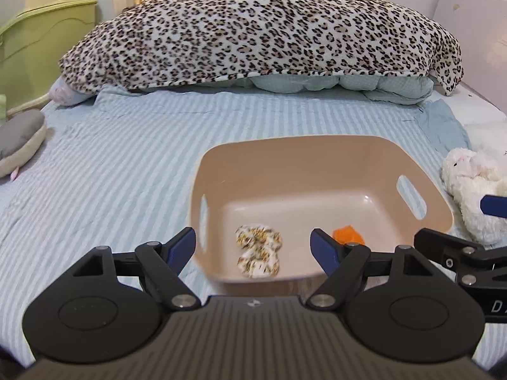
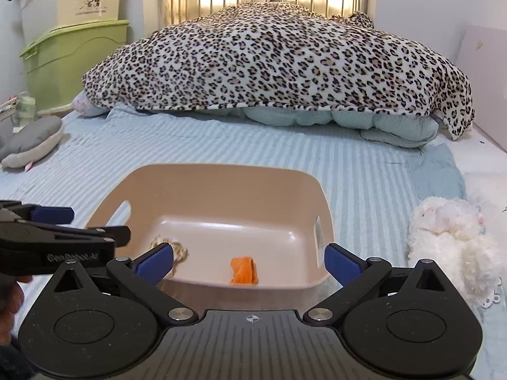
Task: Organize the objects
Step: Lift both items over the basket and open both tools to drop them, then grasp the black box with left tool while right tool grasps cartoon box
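On the striped bedsheet [image 1: 111, 164], the left gripper [image 1: 253, 243] hung released and empty over the beige basket's [image 1: 285, 148] near rim. Inside lay two leopard-print scrunchies [image 1: 258, 250], stacked lengthwise toward the camera, then an orange cloth [image 2: 244, 269], apparently crumpled. The right gripper [image 2: 248, 261] gaped empty beside a white plush toy [image 2: 453, 243].

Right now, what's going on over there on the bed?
A person holds both grippers over a beige basket on the striped bed, jaws open and empty. The left gripper and right gripper hover at its near edge. Inside lie a leopard-print scrunchie and an orange scrunchie. A white plush toy sits outside, to the right.
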Action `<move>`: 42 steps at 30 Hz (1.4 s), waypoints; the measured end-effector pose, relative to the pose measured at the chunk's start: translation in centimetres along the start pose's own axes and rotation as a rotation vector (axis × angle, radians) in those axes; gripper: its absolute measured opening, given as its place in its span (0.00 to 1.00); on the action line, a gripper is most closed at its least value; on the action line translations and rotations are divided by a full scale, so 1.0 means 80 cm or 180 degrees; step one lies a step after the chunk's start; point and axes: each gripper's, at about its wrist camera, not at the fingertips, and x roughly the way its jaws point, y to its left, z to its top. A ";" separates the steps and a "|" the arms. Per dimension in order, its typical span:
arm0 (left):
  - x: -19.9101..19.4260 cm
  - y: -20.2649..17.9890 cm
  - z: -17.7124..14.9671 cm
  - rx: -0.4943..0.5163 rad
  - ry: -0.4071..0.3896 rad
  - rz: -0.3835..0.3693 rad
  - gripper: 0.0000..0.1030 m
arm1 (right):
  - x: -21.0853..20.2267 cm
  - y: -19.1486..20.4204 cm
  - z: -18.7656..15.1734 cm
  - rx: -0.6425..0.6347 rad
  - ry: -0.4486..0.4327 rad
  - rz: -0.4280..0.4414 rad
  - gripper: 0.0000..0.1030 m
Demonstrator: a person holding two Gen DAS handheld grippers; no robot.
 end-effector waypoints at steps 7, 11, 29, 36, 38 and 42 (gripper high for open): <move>-0.026 0.022 -0.032 -0.0084 0.0141 -0.0078 0.79 | -0.021 0.007 -0.031 0.0061 0.0115 0.0031 1.00; -0.022 0.033 -0.052 -0.0120 0.0243 -0.0040 0.80 | -0.016 0.009 -0.056 0.0101 0.0249 0.0027 1.00; 0.064 0.056 -0.122 -0.0185 0.0904 0.0028 0.80 | 0.062 0.012 -0.131 0.0077 0.0890 -0.0029 1.00; 0.087 0.054 -0.124 -0.0160 0.0949 0.0021 0.80 | 0.090 0.012 -0.144 0.0101 0.1022 -0.0016 1.00; 0.093 0.055 -0.124 -0.0163 0.0929 0.0044 0.80 | 0.096 0.013 -0.146 0.0116 0.1036 -0.0009 1.00; 0.103 0.057 -0.122 -0.0158 0.0863 0.0065 0.80 | 0.107 0.012 -0.149 0.0158 0.1034 0.0009 1.00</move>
